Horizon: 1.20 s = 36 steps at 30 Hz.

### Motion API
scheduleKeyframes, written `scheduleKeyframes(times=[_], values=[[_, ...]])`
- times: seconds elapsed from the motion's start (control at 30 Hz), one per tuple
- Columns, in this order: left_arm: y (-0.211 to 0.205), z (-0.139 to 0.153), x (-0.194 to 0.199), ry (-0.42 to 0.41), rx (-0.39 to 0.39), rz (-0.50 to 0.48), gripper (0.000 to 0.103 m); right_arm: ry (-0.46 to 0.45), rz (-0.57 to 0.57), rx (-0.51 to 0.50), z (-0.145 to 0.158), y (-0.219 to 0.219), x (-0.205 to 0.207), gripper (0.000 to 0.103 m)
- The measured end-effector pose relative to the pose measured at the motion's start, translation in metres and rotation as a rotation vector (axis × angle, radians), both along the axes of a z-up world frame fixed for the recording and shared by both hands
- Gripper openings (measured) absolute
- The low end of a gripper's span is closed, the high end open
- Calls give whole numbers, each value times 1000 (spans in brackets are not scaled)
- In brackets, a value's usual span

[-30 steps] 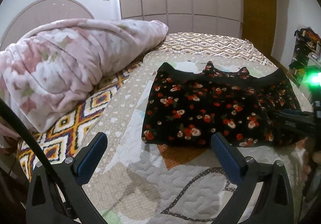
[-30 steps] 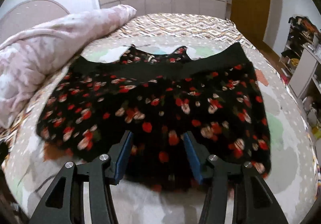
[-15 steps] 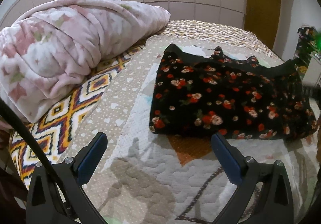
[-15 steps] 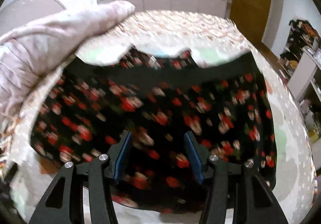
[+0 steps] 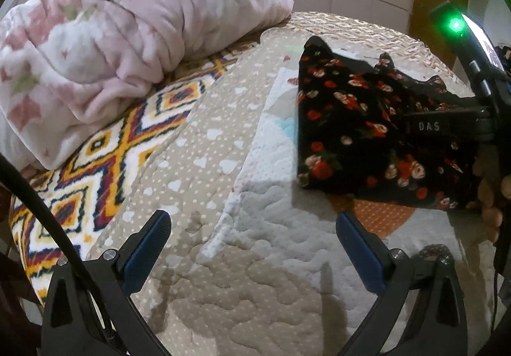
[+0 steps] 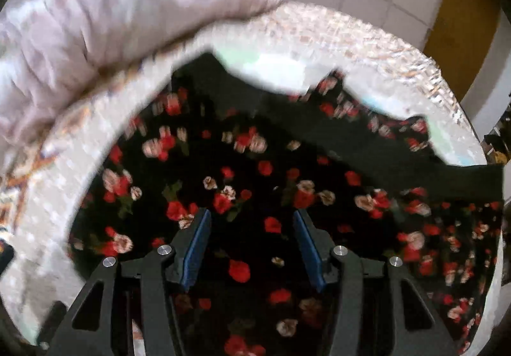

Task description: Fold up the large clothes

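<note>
While motion blur smears much of the right wrist view, 1 black floral garment (image 6: 255, 164) can be made out lying flat on the quilted bedspread (image 5: 239, 276), its near and right edges cut off by the frame. Seen from the left wrist, the same garment (image 5: 367, 132) lies on the bedspread's far right portion, partly hidden behind the right gripper's black body (image 5: 479, 107), which carries 1 green light and crosses its right end. Fingertips of the person's hand (image 5: 491, 196) peek out at that edge, the rest hidden. The right gripper (image 6: 252, 241) has its 2 blue-padded fingers (image 6: 198, 244) partly apart above the fabric, nothing between them; whether they touch the cloth is unclear, perhaps not. The left gripper (image 5: 252, 247) stands wide apart over bare bedspread, just short of the garment's near edge. 1 rolled pink blanket (image 5: 111, 46) lies left of the garment, its left end cut off. 1 patterned blanket (image 5: 105, 145) shows beneath it.
</note>
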State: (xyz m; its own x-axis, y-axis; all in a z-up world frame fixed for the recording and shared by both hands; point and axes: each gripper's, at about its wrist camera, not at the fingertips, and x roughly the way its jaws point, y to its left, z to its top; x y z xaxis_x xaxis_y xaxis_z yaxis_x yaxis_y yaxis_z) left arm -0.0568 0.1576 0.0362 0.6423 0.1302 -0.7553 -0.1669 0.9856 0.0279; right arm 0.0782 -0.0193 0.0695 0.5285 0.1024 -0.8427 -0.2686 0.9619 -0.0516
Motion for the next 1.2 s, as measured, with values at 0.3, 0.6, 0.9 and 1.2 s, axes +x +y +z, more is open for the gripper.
scheduleKeyframes(times=[0.3, 0.6, 0.9, 1.2], values=[[1, -9, 3, 14, -13, -3, 103, -37, -31, 53, 19, -13, -11, 57], [-12, 3, -4, 12, -38, -27, 103, -72, -47, 88, 38, -41, -56, 57], [-46, 10, -23, 78, -73, -101, 103, -83, -188, 48, 39, -121, -107, 59], [-75, 49, -57, -121, 62, -96, 103, -88, -326, -60, 34, -173, -159, 59]])
